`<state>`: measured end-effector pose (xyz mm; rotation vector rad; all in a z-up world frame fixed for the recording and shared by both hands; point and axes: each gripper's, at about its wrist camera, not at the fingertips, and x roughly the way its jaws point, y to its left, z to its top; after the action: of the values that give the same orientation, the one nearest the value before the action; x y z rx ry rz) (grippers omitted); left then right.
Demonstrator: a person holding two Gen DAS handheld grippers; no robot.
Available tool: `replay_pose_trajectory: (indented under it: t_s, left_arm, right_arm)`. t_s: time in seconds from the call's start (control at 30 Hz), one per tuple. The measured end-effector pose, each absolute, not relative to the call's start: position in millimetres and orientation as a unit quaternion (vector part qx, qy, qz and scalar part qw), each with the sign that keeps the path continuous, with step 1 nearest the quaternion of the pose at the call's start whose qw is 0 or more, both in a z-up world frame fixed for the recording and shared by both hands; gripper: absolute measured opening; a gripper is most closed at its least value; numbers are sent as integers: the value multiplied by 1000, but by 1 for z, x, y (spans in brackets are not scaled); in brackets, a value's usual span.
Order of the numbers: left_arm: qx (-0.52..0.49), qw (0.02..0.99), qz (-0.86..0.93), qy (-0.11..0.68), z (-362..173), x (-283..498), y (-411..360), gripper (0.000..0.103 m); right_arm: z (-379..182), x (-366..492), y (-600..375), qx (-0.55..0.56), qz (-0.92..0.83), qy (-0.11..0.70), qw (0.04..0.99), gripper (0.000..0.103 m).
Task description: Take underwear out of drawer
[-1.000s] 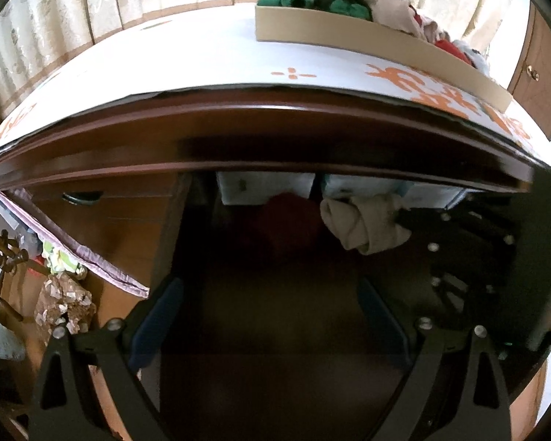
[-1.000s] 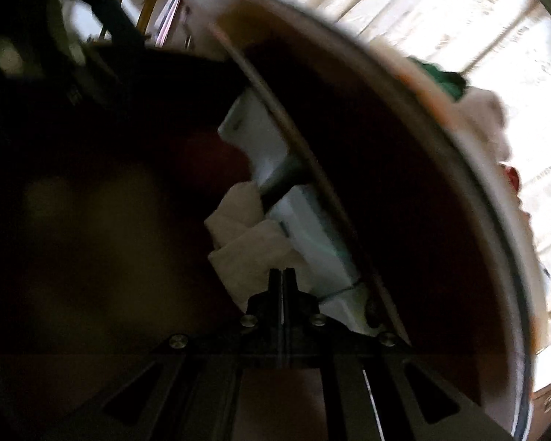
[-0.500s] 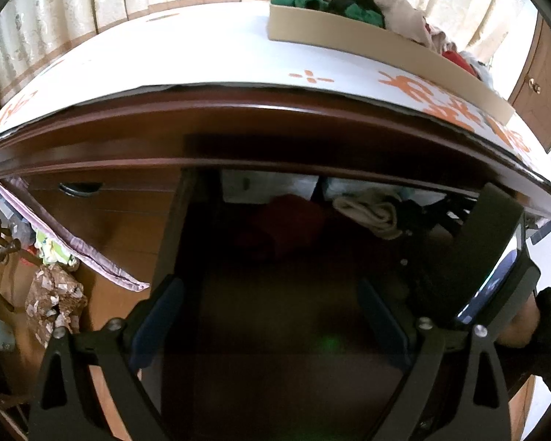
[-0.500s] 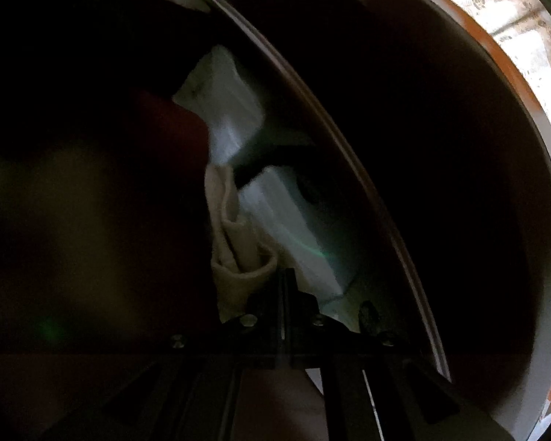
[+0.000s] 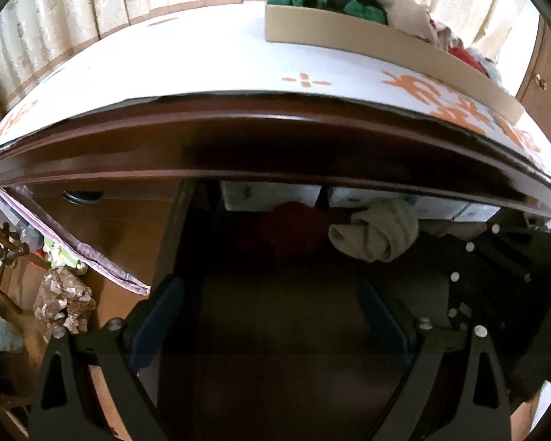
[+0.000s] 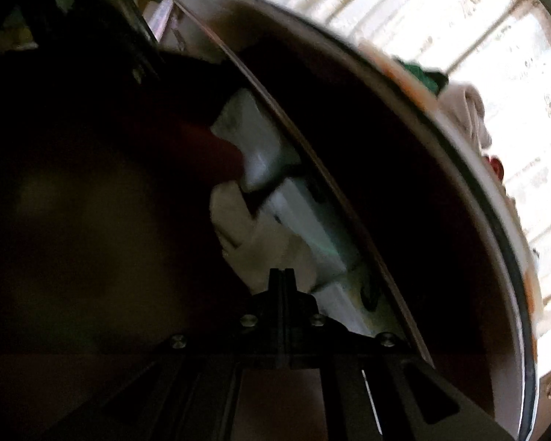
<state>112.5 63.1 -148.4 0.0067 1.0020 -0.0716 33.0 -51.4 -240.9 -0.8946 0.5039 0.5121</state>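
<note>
A bunched beige underwear (image 5: pixel 376 231) lies at the back right of the open dark wooden drawer (image 5: pixel 275 330), under the dresser's overhanging top. My right gripper (image 6: pixel 282 273) is shut, and the beige underwear (image 6: pixel 253 235) is pinched at its tips. Its black frame (image 5: pixel 470 257) reaches in from the right in the left wrist view. A red garment (image 5: pixel 286 224) lies to the left of the beige piece. My left gripper (image 5: pixel 272 316) hangs open over the drawer's front with nothing between its fingers.
White boxes (image 5: pixel 268 194) line the drawer's back wall. On the dresser's white, orange-patterned cover (image 5: pixel 202 62) stands a cardboard tray (image 5: pixel 386 40) piled with clothes. A neighbouring drawer front with a handle (image 5: pixel 82 195) and floor clutter (image 5: pixel 62 297) are at the left.
The right gripper went deeper under the dresser top, then drew back out, and the beige underwear came with it and bunched up. The left gripper stayed put.
</note>
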Motion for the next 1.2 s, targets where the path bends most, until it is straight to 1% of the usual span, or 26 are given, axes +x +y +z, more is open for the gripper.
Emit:
replay_pose_trajectory:
  t_s: [0.07,0.13,0.23,0.3,0.33,0.43,0.57,0.63,0.8,0.93,1.0,1.2]
  left_arm:
    - [1,879,-43,476,-146,108,67,96]
    - [-19,878,-49,475,-141,102,75,95]
    - [-18,891,-30,453,-129,88,86,94]
    - [-4,900,-6,436,-121,81,94,94]
    - [-4,903,-2,430,-117,79,100,94]
    - [-25,906,-1,423,-110,75,121,95]
    - [-34,906,19,421,-113,76,142,95]
    - [-44,904,26,424,-118,76,151,95]
    - [-60,902,27,427,-121,73,162,95]
    - [-52,904,24,424,-123,73,161,95]
    - [-48,904,20,424,-124,72,157,95]
    - [-38,903,-3,428,-125,78,142,95]
  right_arm:
    - [-231,24,-48,-416,257,211,846,1]
    - [-226,26,-45,-409,278,207,844,2]
    - [-247,48,-23,-416,300,218,830,2]
    - [-243,72,-2,-419,318,219,822,2]
    - [-249,56,11,-420,317,218,822,2]
    - [-259,77,35,-424,306,211,826,2]
    - [-272,100,58,-432,296,205,827,2]
    - [-272,89,65,-444,283,183,830,2]
    - [-289,81,79,-478,256,167,823,2]
    - [-289,77,81,-490,260,176,813,1]
    - [-283,76,76,-477,273,192,813,1]
    - [-258,54,36,-454,319,233,799,1]
